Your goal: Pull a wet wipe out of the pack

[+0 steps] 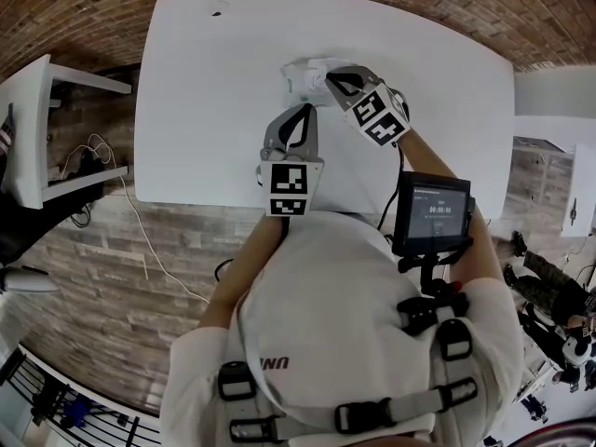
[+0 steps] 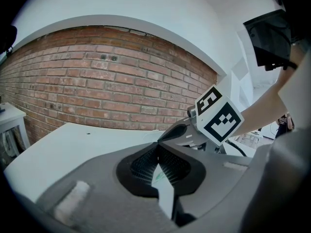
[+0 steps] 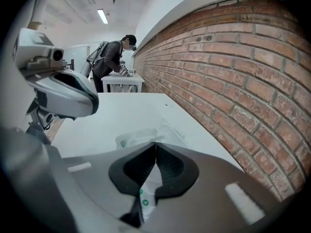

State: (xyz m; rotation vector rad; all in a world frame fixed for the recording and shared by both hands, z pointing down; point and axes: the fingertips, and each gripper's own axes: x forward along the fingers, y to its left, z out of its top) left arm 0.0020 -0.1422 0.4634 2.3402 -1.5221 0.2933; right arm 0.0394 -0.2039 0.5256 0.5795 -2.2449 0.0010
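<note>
A white wet wipe pack with green print lies on the white table near its far edge. My left gripper reaches it from the near side. In the left gripper view its jaws meet at the tip, shut on the pack's white edge. My right gripper comes down on the pack from the right. Its jaws are shut on the pack's top, and white film with green logos shows in the gap. Whether a wipe is pinched I cannot tell. A raised flap shows beyond.
A brick wall runs just behind the table's far edge. A small screen hangs at the person's chest. A white side table and cables are on the left. Another person bends over a distant table.
</note>
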